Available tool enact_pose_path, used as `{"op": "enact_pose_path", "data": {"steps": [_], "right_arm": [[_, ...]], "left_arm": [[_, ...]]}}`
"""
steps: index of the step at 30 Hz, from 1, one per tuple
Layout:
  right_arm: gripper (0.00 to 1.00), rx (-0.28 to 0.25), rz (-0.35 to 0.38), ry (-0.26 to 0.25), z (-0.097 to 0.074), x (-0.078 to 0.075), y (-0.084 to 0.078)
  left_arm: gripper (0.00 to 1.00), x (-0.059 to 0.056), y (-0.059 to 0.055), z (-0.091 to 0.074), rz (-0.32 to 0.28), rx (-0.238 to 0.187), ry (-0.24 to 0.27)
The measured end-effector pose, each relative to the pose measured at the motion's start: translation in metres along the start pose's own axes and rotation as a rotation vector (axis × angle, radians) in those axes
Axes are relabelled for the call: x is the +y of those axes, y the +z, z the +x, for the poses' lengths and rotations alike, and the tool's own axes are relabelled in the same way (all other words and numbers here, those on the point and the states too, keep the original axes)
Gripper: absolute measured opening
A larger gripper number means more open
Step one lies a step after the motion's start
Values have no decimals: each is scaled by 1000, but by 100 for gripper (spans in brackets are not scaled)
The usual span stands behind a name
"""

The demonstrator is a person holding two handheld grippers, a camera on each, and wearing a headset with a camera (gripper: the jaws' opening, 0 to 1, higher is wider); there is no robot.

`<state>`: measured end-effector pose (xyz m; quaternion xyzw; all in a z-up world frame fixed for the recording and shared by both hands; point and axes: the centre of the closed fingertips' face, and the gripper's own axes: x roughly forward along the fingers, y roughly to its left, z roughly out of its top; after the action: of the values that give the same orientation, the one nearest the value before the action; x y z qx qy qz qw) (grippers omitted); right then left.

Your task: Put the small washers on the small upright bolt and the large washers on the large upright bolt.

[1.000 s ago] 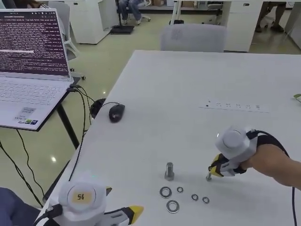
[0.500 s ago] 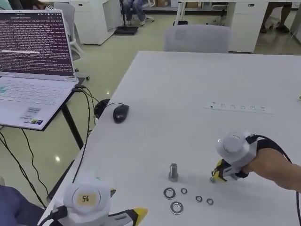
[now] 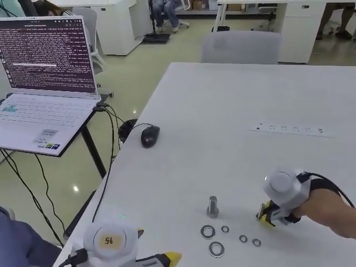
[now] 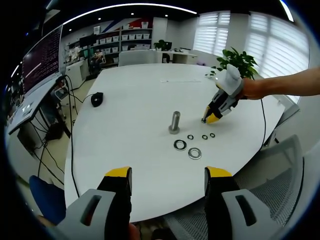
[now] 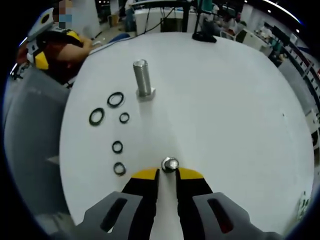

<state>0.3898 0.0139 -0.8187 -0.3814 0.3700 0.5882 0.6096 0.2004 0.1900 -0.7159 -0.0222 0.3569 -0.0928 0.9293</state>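
- Across the white counter [image 3: 233, 100], all the hardware sits close to the near edge, with the far half bare apart from a power strip [image 3: 292, 130] and a mouse [image 3: 149, 136] by the left edge.
- Left gripper [image 4: 168, 175] hovers over the near edge, its jaws spread wide and empty.
- Right gripper [image 5: 169, 173] is down at the counter, its jaws drawn narrow with the tips either side of the small bolt [image 5: 170, 164]. I cannot tell whether they actually press on it.
- Large bolt [image 5: 142, 77] stands on its head just inward of the washers. It looks solid and steady.
- Two large washers [image 5: 115, 99] lie flat just beside it, nearer the edge.
- That small bolt looks light and tippy, so a sideways nudge would probably topple it.
- Three small washers [image 5: 117, 147] lie flat in a row between the bolts. They are thin, stiff steel and likely slippery on this smooth top. I would pinch each one across its outer rim.
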Motion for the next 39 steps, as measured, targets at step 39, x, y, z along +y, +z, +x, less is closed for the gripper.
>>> {"op": "enact_pose_path", "data": {"steps": [39], "right_arm": [[14, 59, -261, 126, 3, 67, -1]], "left_arm": [[58, -2, 9, 0, 27, -12, -1]]}}
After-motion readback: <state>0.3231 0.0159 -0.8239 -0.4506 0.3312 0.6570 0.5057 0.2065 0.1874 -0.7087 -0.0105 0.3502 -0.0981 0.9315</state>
